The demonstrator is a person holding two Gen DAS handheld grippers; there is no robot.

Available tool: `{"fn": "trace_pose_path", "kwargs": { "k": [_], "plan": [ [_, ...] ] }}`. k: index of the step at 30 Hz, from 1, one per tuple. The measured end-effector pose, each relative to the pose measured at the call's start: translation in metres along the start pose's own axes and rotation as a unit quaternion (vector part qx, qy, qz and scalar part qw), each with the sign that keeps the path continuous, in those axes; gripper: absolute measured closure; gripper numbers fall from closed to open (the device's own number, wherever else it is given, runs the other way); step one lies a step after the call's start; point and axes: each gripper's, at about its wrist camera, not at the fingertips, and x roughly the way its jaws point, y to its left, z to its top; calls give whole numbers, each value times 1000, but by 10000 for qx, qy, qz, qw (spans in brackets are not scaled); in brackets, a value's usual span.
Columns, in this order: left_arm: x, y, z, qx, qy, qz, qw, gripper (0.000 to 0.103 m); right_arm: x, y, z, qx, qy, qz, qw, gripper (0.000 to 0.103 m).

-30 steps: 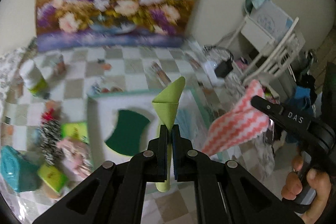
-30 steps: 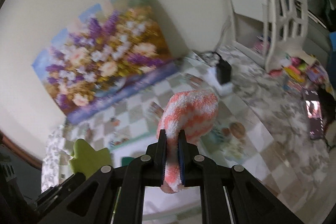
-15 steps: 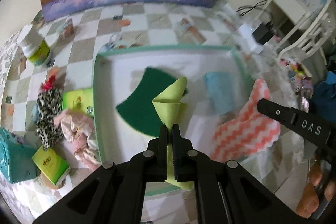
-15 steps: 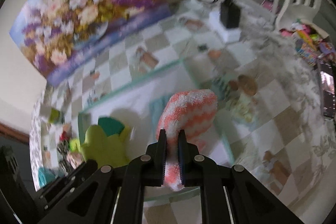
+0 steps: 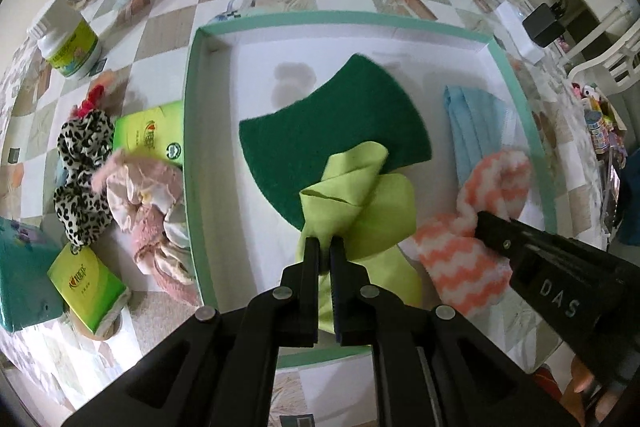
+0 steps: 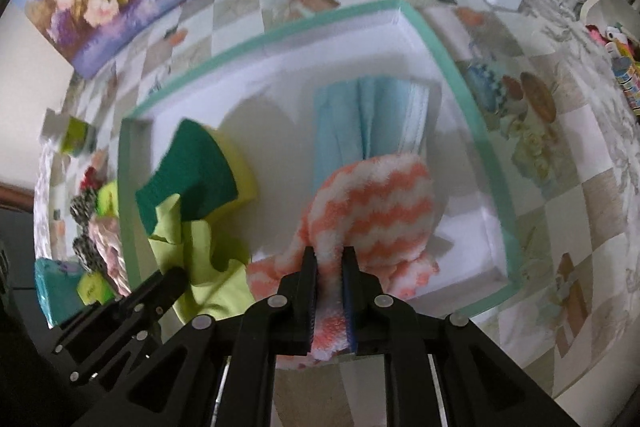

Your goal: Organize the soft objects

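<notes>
**Two cloths going into the tray, a pile still waiting**

Still out on the tablecloth at far left: leopard scrunchie and pink plush thing. Inside the mint-rimmed tray already: green sponge, blue folded cloth. Left gripper is pinched on the lime cloth, right gripper clamped on the orange zigzag cloth, both low over the tray. Maybe halfway, I'd guess.

Soft, even indoor light; faint shadows fall inside the white tray. The right wrist view is slightly blurred. Fisheye bending and dark corners ring both views.
</notes>
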Motion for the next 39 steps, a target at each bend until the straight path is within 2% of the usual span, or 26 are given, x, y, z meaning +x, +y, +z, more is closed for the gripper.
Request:
{"fn": "trace_pose_path", "kwargs": {
  "k": [4, 6, 7, 8, 9, 11, 16, 20, 22, 24, 25, 26, 32, 39],
  "plan": [
    [1, 0, -2, -21, 73, -20, 10000, 96, 3, 0, -2, -17, 51, -105, 9999, 88],
    [1, -1, -2, -12, 92, 15, 10000, 93, 2, 0, -2, -23, 43, -157, 9999, 84],
    [0, -1, -3, -15, 101, 42, 9999, 87, 4, 1, -1, -22, 50, -183, 9998, 82],
    [-2, -2, -4, -21, 117, 108, 9999, 77, 4, 1, 0, -16, 67, -249, 9997, 74],
    [-3, -2, -5, -24, 123, 163, 9998, 73, 4, 1, 0, -15, 83, -313, 9995, 60],
    [-7, 0, -5, -26, 97, 231, 9997, 66, 5, 2, 0, -32, 94, -425, 9990, 48],
    [-20, 6, -4, -129, -22, 223, 9997, 55, 2, 2, 2, -30, 74, -452, 9989, 46],
    [-32, 13, -2, -224, -201, 165, 9994, 42, -8, 3, 5, -34, -45, -518, 9986, 37],
    [-38, 17, 0, -253, -294, 142, 9991, 41, -15, 3, 7, -54, -170, -558, 9983, 32],
    [-44, 22, 2, -305, -388, 108, 9987, 31, -21, 5, 7, -66, -276, -604, 9978, 28],
    [-47, 23, 2, -342, -433, 88, 9984, 18, -22, 5, 6, -69, -315, -616, 9976, 26],
    [-49, 26, 2, -377, -498, 72, 9980, 12, -26, 5, 7, -66, -387, -633, 9972, 23],
    [-50, 38, 5, -591, -685, 220, 9957, 7, -41, -2, 12, 28, -710, -734, 9948, 4],
    [-59, 63, 8, -1022, -867, 273, 9906, 7, -52, -7, 12, 150, -865, -790, 9930, 2]
  ]
}}
